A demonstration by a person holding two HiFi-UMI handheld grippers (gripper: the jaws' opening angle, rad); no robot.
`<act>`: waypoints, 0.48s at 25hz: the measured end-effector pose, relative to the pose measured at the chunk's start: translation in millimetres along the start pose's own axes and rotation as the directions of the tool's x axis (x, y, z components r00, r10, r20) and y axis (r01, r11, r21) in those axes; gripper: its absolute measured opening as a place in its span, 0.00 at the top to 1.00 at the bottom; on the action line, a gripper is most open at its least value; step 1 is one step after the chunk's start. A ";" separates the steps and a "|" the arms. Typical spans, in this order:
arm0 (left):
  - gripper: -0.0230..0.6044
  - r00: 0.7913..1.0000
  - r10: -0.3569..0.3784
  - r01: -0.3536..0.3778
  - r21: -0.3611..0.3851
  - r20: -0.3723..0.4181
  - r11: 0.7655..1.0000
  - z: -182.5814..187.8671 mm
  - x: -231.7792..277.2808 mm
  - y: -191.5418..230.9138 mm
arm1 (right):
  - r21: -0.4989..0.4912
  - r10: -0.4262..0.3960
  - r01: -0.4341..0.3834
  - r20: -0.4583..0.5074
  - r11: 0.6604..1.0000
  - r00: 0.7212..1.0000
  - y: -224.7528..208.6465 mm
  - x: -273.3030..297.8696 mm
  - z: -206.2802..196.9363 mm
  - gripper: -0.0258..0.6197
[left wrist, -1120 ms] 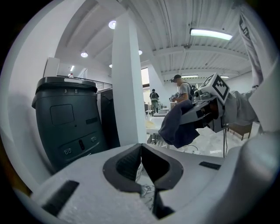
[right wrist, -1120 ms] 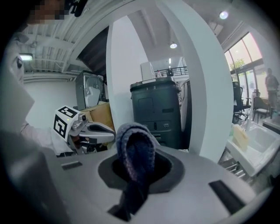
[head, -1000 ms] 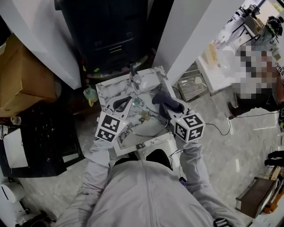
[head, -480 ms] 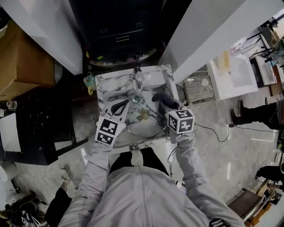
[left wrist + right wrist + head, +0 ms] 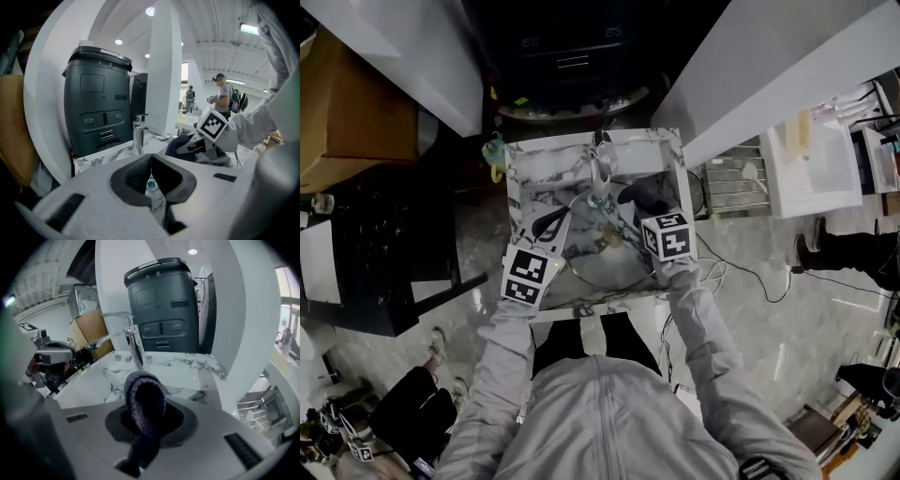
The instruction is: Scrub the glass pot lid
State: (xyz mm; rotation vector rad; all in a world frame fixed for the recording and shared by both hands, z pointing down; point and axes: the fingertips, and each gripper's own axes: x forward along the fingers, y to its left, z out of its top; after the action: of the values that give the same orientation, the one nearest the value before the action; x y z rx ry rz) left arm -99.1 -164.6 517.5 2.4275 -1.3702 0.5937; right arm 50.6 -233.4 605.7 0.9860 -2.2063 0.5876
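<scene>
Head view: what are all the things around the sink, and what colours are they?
sink: one, white marble, middle.
tap: one, silver, back of the sink.
glass lid: one, clear, in the sink.
cloth: one, dark purple, in the right claw.
machine: one, dark grey, behind the sink.
cardboard box: one, brown, far left.
wire rack: one, silver, right of the sink.
left claw: one, white, shut, over the sink.
right claw: one, white, shut on the cloth.

Lid point(image 5: 606, 261) lies in sink point(image 5: 525, 187); faucet point(image 5: 598, 169) behind; left claw point(image 5: 574, 208) left, right claw point(image 5: 637, 200) right.
</scene>
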 end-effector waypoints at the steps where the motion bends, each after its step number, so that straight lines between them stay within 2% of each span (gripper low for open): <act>1: 0.92 1.000 0.007 -0.007 -0.005 -0.007 1.000 -3.9 -0.6 2.2 | -0.008 -0.001 0.000 -0.015 1.000 1.000 -0.5 7.8 -3.9 0.87; 6: 0.92 0.999 0.030 -0.030 -0.026 -0.027 0.999 -18.7 -3.1 7.6 | -0.018 0.000 -0.002 -0.075 1.000 0.997 -1.9 43.6 -22.4 0.87; 12: 0.92 0.999 0.023 -0.025 -0.036 -0.034 0.999 -24.9 -2.4 7.9 | 0.017 0.014 -0.012 -0.087 1.000 0.996 3.1 72.2 -29.5 0.87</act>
State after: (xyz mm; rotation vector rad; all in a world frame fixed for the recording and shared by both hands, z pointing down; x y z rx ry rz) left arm -112.2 -155.8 538.5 2.3655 -1.3865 0.6074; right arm 22.2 -248.4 676.9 0.9378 -2.1357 0.6439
